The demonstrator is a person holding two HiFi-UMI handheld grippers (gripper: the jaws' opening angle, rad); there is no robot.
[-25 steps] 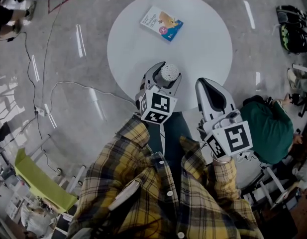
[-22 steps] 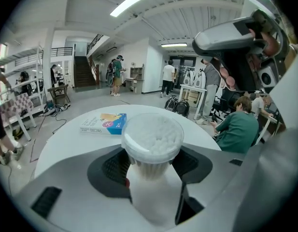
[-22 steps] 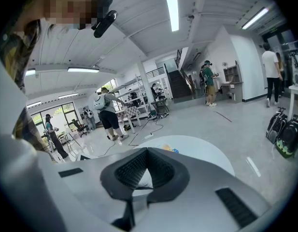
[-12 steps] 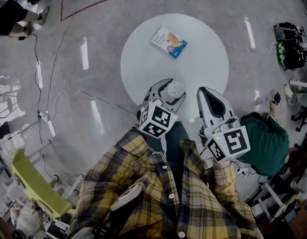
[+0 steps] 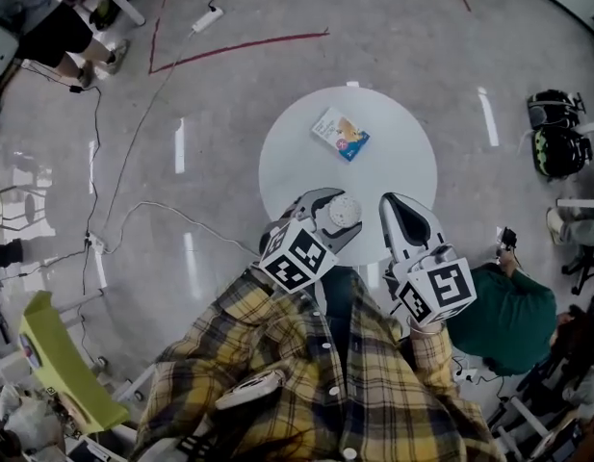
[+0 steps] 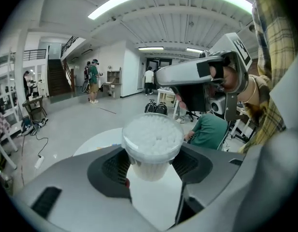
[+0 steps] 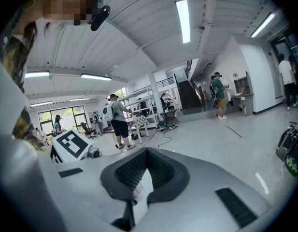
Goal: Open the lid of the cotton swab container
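The cotton swab container (image 5: 344, 210) is a clear round tub packed with white swabs, its clear lid on top. My left gripper (image 5: 333, 213) is shut on its lower body and holds it upright in the air above the near edge of the round white table (image 5: 402, 142). In the left gripper view the container (image 6: 152, 141) stands between the dark pads (image 6: 112, 167) of the left gripper (image 6: 152, 167). My right gripper (image 5: 400, 205) hangs just right of the tub, apart from it, shut and empty. It shows as the right gripper (image 6: 197, 79) there, and as shut jaws on the right gripper (image 7: 145, 174).
A colourful booklet (image 5: 341, 134) lies on the table's far side. A person in green (image 5: 503, 316) sits at the right, with a backpack (image 5: 556, 128) beyond. A cable (image 5: 152, 215) runs over the floor at the left, near a yellow-green chair (image 5: 61, 364).
Both grippers have risen, the left one carrying the container up with it. The table now looks smaller and farther below.
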